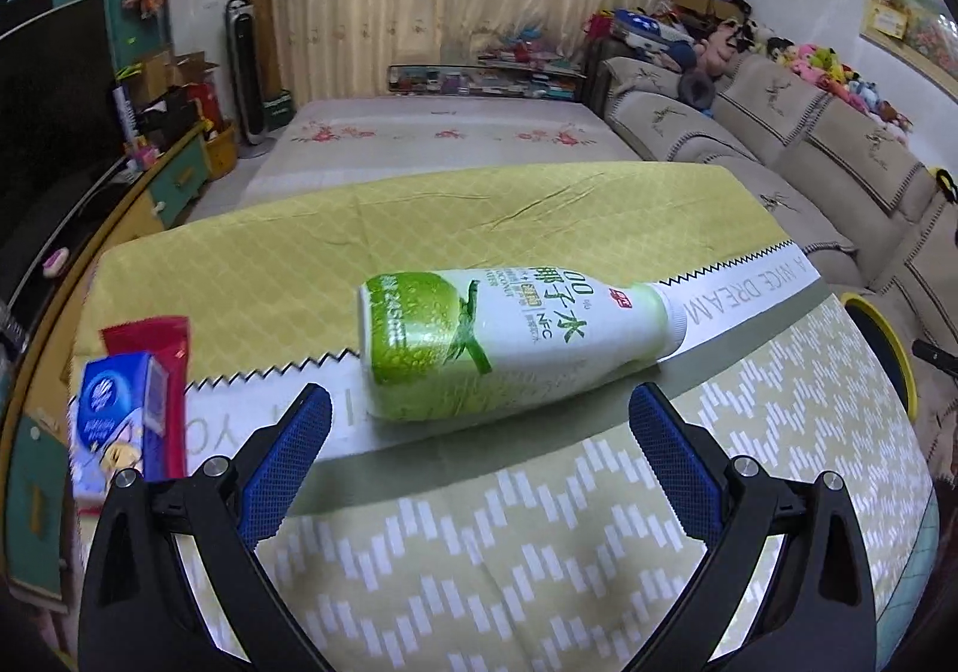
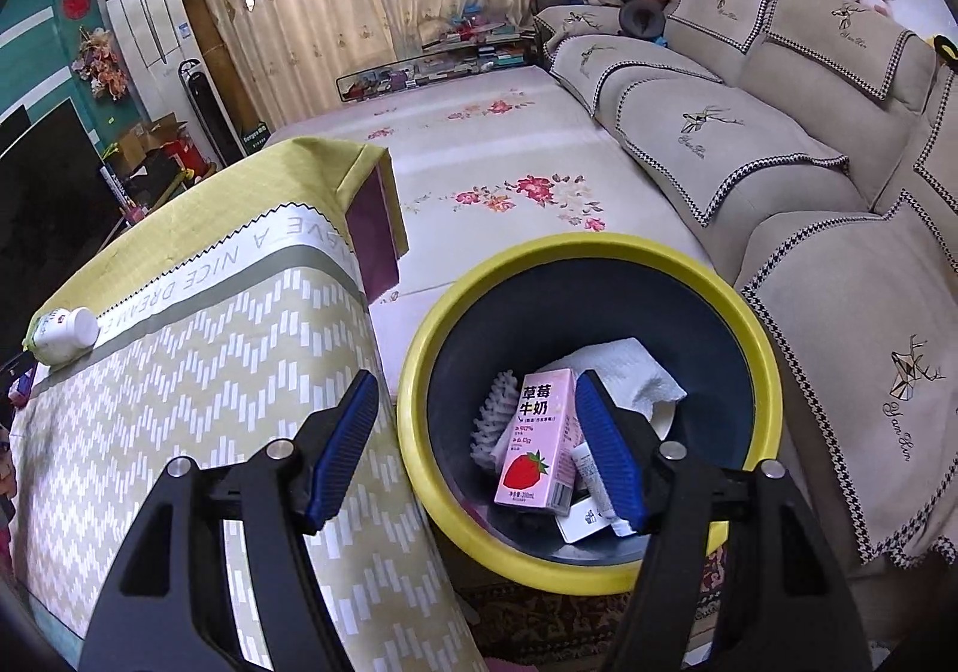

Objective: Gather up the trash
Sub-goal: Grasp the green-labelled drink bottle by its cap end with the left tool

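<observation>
Nearest the lens in the left wrist view, the left tool (image 1: 479, 420) is seen with its blue pads spread wide and nothing between them; the coconut water bottle (image 1: 515, 339) lies on its side just beyond the tips, cap toward the right. Underneath, the surface (image 1: 539, 540) is covered by a yellow-green patterned cloth. In the right wrist view the yellow-rimmed bin (image 2: 590, 570) stands on the floor just beside the surface, already loaded with a pink strawberry milk carton (image 2: 536, 438), crumpled white paper (image 2: 628, 372) and smaller scraps. The right tool (image 2: 476, 444) is held open and empty above the bin's near rim — nothing is gripped.

At the far left edge of the surface a blue tissue pack (image 1: 117, 426) rests against a red wrapper (image 1: 164, 372), both still uncollected.

Risk is judged to lie mainly with the bottle: it is round, smooth and lying down, so a closing off-centre could set it rolling — toward the edge, possibly. A pinch on the tapered neck might be squeezed loose. The cloth could also be snagged by a low pad and dragged.
</observation>
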### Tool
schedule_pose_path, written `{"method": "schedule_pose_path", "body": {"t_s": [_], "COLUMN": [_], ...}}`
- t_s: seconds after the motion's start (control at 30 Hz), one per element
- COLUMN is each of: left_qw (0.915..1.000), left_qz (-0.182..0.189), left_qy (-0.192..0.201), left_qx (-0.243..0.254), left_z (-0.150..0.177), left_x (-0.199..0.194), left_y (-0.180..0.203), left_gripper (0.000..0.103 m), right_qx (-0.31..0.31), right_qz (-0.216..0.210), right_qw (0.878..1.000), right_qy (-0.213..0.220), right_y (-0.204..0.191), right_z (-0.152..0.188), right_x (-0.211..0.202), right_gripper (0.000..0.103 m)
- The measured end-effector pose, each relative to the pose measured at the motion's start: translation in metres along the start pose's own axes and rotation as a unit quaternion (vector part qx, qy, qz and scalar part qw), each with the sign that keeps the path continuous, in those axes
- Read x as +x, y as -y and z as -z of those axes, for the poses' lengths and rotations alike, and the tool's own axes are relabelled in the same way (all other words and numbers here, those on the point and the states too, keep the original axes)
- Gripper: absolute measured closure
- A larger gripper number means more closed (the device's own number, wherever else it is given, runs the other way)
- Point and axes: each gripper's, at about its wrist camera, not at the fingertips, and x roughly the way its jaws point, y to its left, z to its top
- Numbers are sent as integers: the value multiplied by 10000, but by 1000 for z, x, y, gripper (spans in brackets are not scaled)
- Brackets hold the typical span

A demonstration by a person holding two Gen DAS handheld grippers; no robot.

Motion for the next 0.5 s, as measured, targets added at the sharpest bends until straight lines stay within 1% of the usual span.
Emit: {"method": "schedule_pose_path", "body": {"t_s": [0.13,0.23,0.37,0.47,0.5], "left_qw": [9996,9992,9969,9926,9900], "left_qz": [220,271,695,1047,1193], "left_qy": [-96,-149,-131,-238,-283], "left_qx": [113,242,349,560,697], "left_z": [-3,3,10,18,21], "left_x": [10,8,-3,-7,-8], "left_y": [-2,9,34,66,81], "left_gripper": [5,5,5,5,5], "right_qx": [26,30,11,0,-6], "right_qz": [-8,-41,-125,-201,-215], "right_qw": [10000,10000,9999,9998,9998], "right_qy": [-18,-15,-35,-13,-5], "right_y": [1,-1,-4,-6,-7], "right_z": [0,1,2,4,5], "right_x": [1,1,2,-1,-2], "right_gripper": [38,38,38,38,38]}}
